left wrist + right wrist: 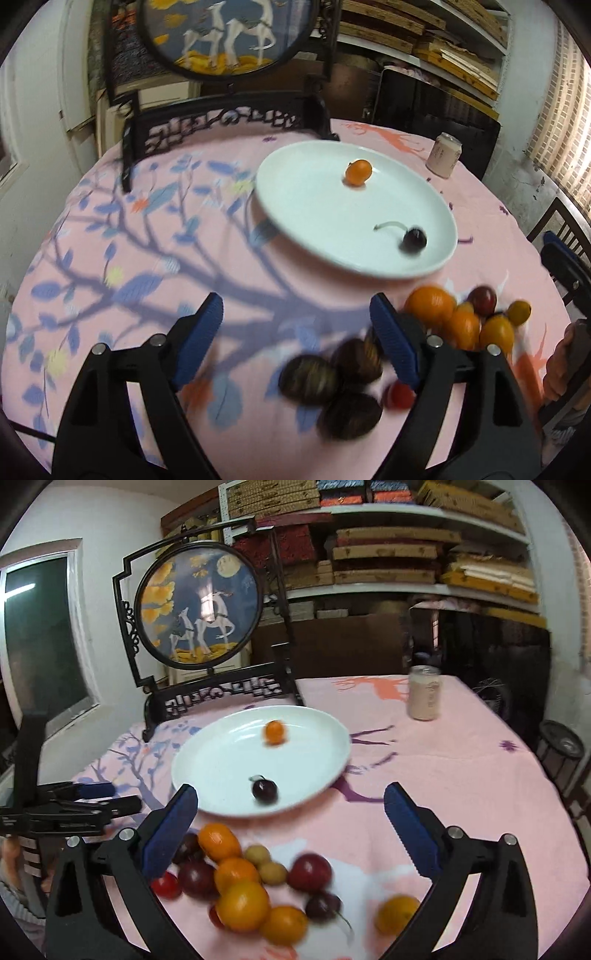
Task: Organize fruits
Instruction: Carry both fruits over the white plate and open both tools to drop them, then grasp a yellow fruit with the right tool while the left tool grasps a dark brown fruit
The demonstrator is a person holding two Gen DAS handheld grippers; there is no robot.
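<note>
A white plate (295,192) (221,746) lies on the pink cloth and holds a small orange fruit (358,172) (275,732) and a dark cherry (414,240) (264,790) with a pale stem. A heap of loose fruit (236,882) (458,317), orange, dark red and yellowish, lies on the cloth in front of the plate. Several dark striped fruits (332,387) lie near my left gripper (295,325), which stands open with nothing between its fingers. My right gripper (290,816) is wide open above the heap and holds nothing.
A pale drink can (443,155) (424,692) stands behind and to the right of the plate. A black-framed round picture screen (199,605) (229,37) stands at the table's back edge. Shelves of boxes fill the wall behind. A person's hand (565,365) shows at the right edge.
</note>
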